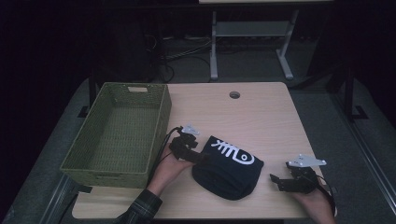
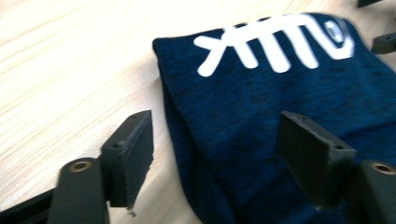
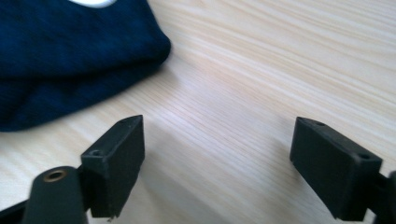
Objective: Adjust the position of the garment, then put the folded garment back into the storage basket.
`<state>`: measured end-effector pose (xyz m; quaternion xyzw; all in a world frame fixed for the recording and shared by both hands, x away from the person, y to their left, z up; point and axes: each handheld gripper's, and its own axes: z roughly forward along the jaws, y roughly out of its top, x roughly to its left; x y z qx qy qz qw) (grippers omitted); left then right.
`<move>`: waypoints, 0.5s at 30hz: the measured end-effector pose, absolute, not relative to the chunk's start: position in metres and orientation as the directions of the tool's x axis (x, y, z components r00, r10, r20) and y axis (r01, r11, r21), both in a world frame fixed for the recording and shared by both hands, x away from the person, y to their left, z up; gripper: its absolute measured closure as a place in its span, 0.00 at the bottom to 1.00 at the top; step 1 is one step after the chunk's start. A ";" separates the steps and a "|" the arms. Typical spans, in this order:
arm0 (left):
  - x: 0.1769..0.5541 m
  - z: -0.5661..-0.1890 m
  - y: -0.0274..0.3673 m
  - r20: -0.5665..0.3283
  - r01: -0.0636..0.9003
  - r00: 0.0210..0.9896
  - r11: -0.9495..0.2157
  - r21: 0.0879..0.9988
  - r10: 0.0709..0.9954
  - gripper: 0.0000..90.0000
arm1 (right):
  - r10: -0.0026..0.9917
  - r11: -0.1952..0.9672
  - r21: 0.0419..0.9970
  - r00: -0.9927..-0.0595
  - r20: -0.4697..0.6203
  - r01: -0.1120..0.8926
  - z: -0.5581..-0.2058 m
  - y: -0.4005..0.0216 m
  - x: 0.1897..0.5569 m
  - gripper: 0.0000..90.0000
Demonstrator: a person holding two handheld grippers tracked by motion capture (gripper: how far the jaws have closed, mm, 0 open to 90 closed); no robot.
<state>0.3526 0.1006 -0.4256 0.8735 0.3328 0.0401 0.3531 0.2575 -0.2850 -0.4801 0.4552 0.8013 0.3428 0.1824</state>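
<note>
Folded garment [image 1: 229, 167], a navy cloth bundle bearing a white fish-skeleton print, lying on the near half of the wooden table [image 1: 261, 112], between the two hand-held grippers. Left gripper [image 1: 198, 156] sits at the bundle's left edge with its jaws spread apart; in the left gripper view the cloth edge lies between the open jaws, one jaw over bare wood and the other over fabric, neither pressing on it. Right gripper [image 1: 275, 181] stands just clear of the bundle's right side, jaws likewise wide, with bare table between them and the cloth's rounded corner off to one side in the right gripper view. The work in hand appears to be taking up the bundle for transfer, probably to the green woven basket [image 1: 161, 116] standing empty at the table's left edge. A good grasp would seem to call for each gripper to slide low along the wood so that one jaw passes beneath all folded layers before closing, the two sides taken evenly to keep the fold from opening. The basket's near wall rises close beside the left hand [image 1: 169, 169] and would need to be cleared on any lift; a cable hole [image 1: 234, 94] lies farther back, well out of the way
</note>
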 end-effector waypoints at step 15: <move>0.366 -0.455 0.090 -0.198 0.574 0.784 -0.566 0.592 0.589 0.21 | 0.860 0.336 0.722 -0.510 0.027 0.605 -0.482 -0.286 0.261 0.15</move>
